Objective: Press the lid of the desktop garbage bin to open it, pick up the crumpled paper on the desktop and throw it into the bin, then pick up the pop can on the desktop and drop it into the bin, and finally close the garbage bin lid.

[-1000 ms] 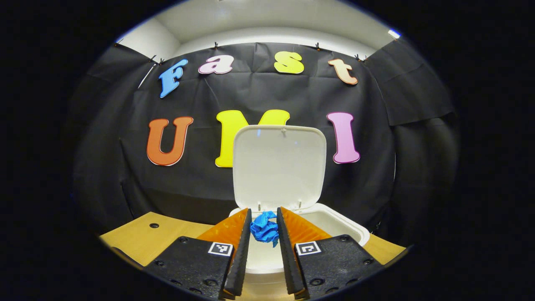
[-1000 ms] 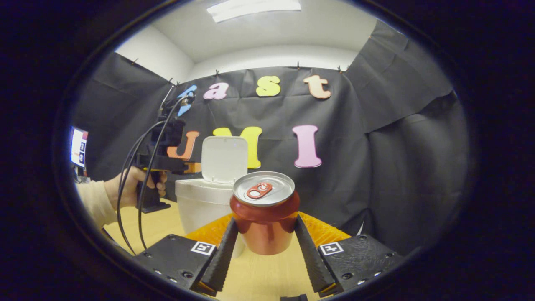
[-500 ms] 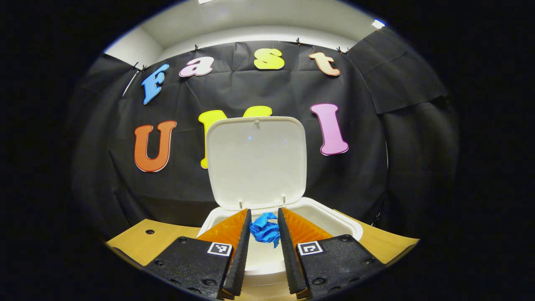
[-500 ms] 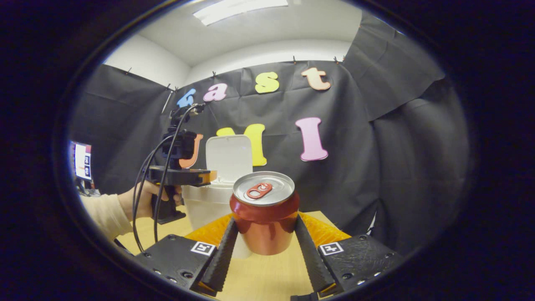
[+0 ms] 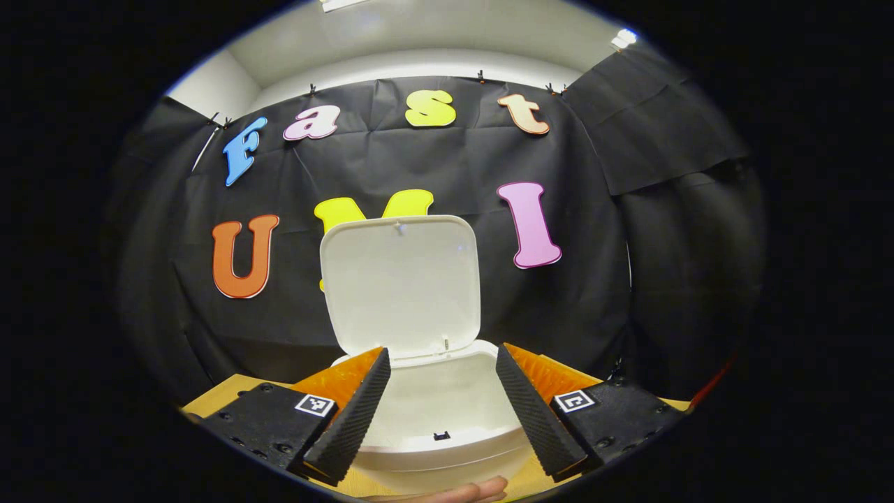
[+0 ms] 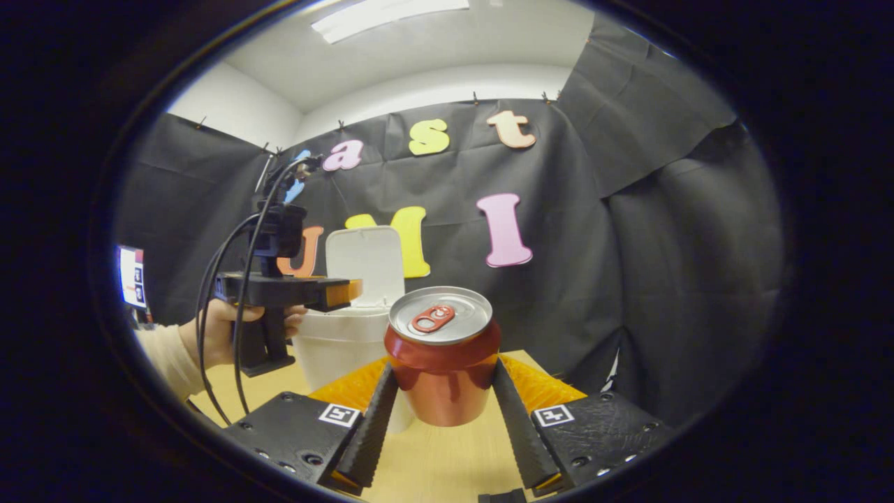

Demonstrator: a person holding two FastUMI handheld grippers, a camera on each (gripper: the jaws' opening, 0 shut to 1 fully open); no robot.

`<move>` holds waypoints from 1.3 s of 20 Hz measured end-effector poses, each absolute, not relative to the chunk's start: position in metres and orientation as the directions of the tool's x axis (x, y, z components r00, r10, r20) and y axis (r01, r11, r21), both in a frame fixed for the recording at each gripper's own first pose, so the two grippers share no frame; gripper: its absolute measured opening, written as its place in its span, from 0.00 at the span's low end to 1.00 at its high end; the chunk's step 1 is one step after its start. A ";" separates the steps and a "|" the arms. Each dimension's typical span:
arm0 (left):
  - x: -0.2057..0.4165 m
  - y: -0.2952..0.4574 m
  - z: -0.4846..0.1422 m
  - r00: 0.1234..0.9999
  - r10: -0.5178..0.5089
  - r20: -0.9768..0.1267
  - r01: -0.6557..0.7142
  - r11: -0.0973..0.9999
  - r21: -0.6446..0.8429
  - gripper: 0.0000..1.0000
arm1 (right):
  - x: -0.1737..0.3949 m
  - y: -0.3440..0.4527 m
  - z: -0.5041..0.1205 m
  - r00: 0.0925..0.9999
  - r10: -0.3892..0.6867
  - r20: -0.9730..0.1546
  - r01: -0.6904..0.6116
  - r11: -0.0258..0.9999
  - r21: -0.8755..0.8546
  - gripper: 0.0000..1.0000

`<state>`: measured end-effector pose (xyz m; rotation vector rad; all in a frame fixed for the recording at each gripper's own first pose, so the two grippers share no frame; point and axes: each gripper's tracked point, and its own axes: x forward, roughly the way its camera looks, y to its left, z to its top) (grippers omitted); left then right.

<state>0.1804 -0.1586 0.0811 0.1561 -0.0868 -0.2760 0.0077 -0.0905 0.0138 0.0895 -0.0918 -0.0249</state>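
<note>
The white garbage bin (image 5: 447, 447) stands on the wooden table with its lid (image 5: 399, 283) upright. My left gripper (image 5: 441, 409) hovers over the bin's mouth, open, with nothing between its fingers. The blue crumpled paper cannot be made out inside the bin. In the right gripper view, my right gripper (image 6: 443, 398) is shut on a red pop can (image 6: 442, 356), held upright above the table. The bin (image 6: 342, 342) stands to the left beyond the can there, and the left gripper (image 6: 342, 293) reaches over its rim, held by a hand (image 6: 216, 335).
The wooden table (image 6: 433, 461) runs under both grippers. A small screen (image 6: 131, 276) sits at the far left edge of the right gripper view. A fingertip (image 5: 461, 491) shows at the bottom of the left gripper view.
My left gripper has opened over the bin and the blue crumpled paper has left its fingers. The right gripper keeps its hold on the can, almost still.
</note>
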 end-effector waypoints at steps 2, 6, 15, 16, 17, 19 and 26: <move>0.174 -0.152 0.086 0.960 -0.269 0.078 0.253 0.953 0.167 0.98 | 0.009 -0.094 0.013 0.995 -0.034 0.090 0.026 0.996 0.082 0.75; 0.160 -0.129 0.094 0.973 -0.207 0.101 0.182 0.961 0.207 0.98 | 0.011 -0.106 0.014 0.995 -0.067 0.079 0.061 0.995 0.080 0.75; 0.119 -0.046 0.083 0.994 -0.050 0.099 0.032 0.984 0.174 0.98 | 0.003 -0.084 0.013 0.997 0.001 0.073 -0.004 0.999 0.045 0.75; 0.114 -0.036 0.082 0.994 -0.038 0.101 0.022 0.988 0.156 0.98 | 0.005 -0.082 0.011 0.998 0.002 0.065 -0.006 0.999 0.048 0.76; 0.109 -0.026 0.081 0.994 -0.022 0.103 0.008 0.991 0.137 0.98 | 0.007 -0.081 0.010 0.998 0.000 0.059 -0.003 0.999 0.048 0.75; 0.101 -0.011 0.078 0.995 0.000 0.104 -0.012 0.994 0.112 0.98 | 0.011 -0.082 0.009 0.999 -0.013 0.053 0.011 0.999 0.044 0.76; 0.065 0.046 0.070 0.981 0.102 0.163 -0.122 0.986 0.117 0.98 | 0.010 -0.062 0.021 0.998 -0.038 0.054 0.035 0.997 0.066 0.76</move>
